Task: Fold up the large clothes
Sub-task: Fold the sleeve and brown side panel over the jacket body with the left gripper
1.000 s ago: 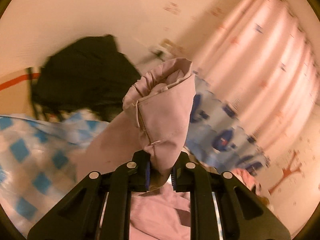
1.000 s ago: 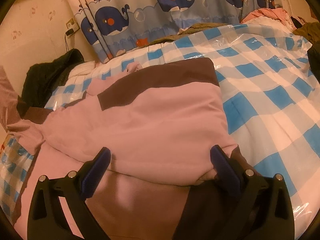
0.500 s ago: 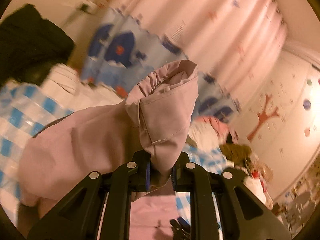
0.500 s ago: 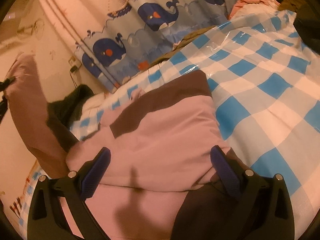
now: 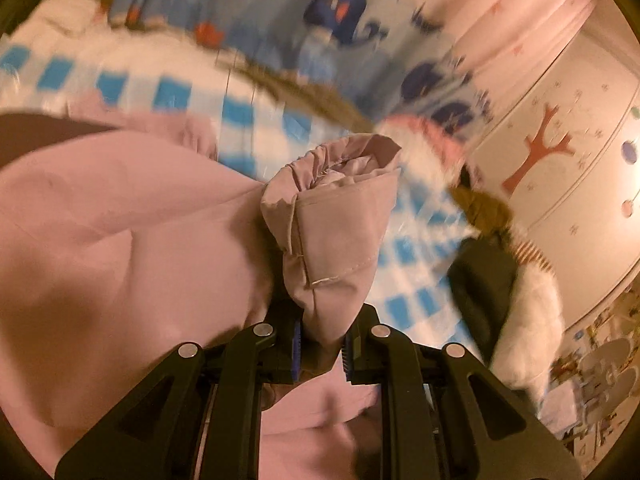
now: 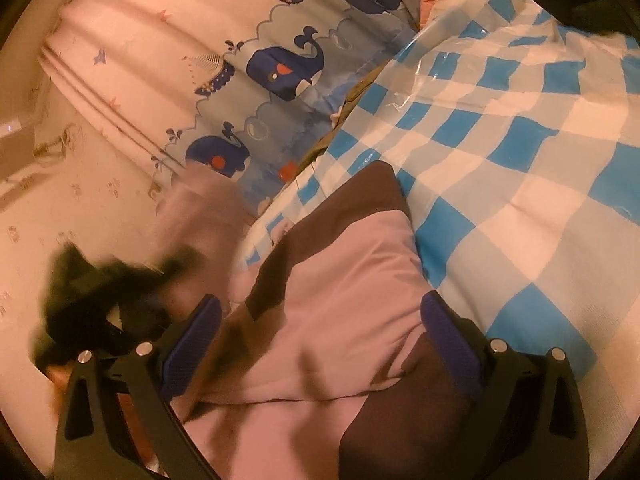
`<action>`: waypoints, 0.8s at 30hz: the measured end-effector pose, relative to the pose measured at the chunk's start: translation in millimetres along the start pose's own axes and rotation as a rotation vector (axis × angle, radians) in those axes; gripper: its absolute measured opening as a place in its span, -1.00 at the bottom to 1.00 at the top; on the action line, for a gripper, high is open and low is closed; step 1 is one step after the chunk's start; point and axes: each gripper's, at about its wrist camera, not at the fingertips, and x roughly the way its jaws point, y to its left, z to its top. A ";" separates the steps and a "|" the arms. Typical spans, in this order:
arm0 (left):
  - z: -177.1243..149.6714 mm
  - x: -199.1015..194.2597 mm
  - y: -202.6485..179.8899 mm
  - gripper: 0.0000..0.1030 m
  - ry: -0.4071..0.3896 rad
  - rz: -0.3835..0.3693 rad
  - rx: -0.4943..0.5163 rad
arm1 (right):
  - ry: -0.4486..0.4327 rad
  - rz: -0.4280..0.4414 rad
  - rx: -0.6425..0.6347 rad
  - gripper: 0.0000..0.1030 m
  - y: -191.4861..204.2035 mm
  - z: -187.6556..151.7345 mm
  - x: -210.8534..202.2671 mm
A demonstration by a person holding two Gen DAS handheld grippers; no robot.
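Right, closest in, my left gripper [image 5: 320, 354] is clamped tight on the gathered cuff [image 5: 332, 216] of the pink jacket [image 5: 120, 240], and the cuff stands up between the blue pads, elastic end open at the top. The jacket's body billows just to the left of those fingers, pink with a dark brown band at the far left edge. My right gripper [image 6: 320, 344] has its jaws spread wide, nothing pinched; the jacket [image 6: 340, 320] lies between and just past the two blue pads [image 6: 448, 344], pink panel on top, brown panels at its near and far ends. Under it all is a blue-and-white checked sheet [image 6: 520, 152], glossy and wrinkled. Beyond the sheet's far edge hangs a whale-print curtain [image 6: 280, 68], pink above the blue band. Off to the right, in the left camera, a pale wall with a red tree sticker [image 5: 540, 152], and dark and white clothes [image 5: 512, 300] heaped near it, blurred.
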 end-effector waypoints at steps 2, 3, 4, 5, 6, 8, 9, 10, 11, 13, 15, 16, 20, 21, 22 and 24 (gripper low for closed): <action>-15.6 27.3 5.3 -0.73 0.068 0.037 0.023 | -0.002 0.008 0.015 0.86 -3.7 1.0 -1.0; -19.1 34.9 8.7 -0.71 0.090 0.053 0.031 | -0.004 0.011 0.020 0.86 -4.4 1.2 -1.0; -22.9 40.1 8.4 -0.62 0.101 0.070 0.042 | -0.003 0.012 0.022 0.86 -4.9 1.2 -1.1; -26.1 45.9 4.6 -0.49 0.122 0.082 0.067 | -0.004 0.013 0.023 0.86 -5.1 1.2 -1.1; -25.3 46.2 2.6 -0.40 0.142 0.082 0.088 | 0.002 0.019 0.021 0.86 -5.2 1.2 -1.1; -23.2 46.4 -12.1 0.12 0.191 0.067 0.135 | 0.001 0.023 0.026 0.86 -6.2 1.2 -1.0; -19.3 41.4 -19.0 0.12 0.207 0.072 0.146 | -0.004 0.029 0.032 0.86 -7.5 1.4 -1.7; -16.5 36.1 -26.1 0.19 0.227 0.085 0.163 | -0.002 0.034 0.042 0.86 -9.3 2.1 -2.3; -13.4 25.4 -33.0 0.20 0.237 0.086 0.190 | 0.000 0.037 0.045 0.86 -9.6 2.7 -2.9; -5.3 -5.0 -39.1 0.27 0.188 0.112 0.243 | -0.005 0.023 0.051 0.86 -8.0 4.6 -7.7; 8.8 -51.6 -28.6 0.44 0.096 0.133 0.253 | -0.046 -0.069 0.002 0.86 9.0 11.1 -18.5; 16.6 -68.9 -22.7 0.51 0.060 0.137 0.246 | -0.065 -0.086 -0.051 0.86 22.7 14.8 -23.0; 46.8 -151.1 57.6 0.63 -0.140 0.231 0.130 | -0.092 -0.087 -0.422 0.86 117.5 13.7 -31.1; 52.6 -161.9 79.2 0.63 -0.154 0.235 0.074 | -0.053 -0.102 -0.475 0.86 133.8 10.2 -20.4; 56.2 -170.9 106.6 0.63 -0.163 0.227 -0.001 | 0.010 -0.118 -0.531 0.86 148.8 6.4 -2.1; 57.5 -178.6 149.8 0.63 -0.180 0.233 -0.115 | 0.175 -0.207 -0.643 0.86 168.3 -2.9 52.1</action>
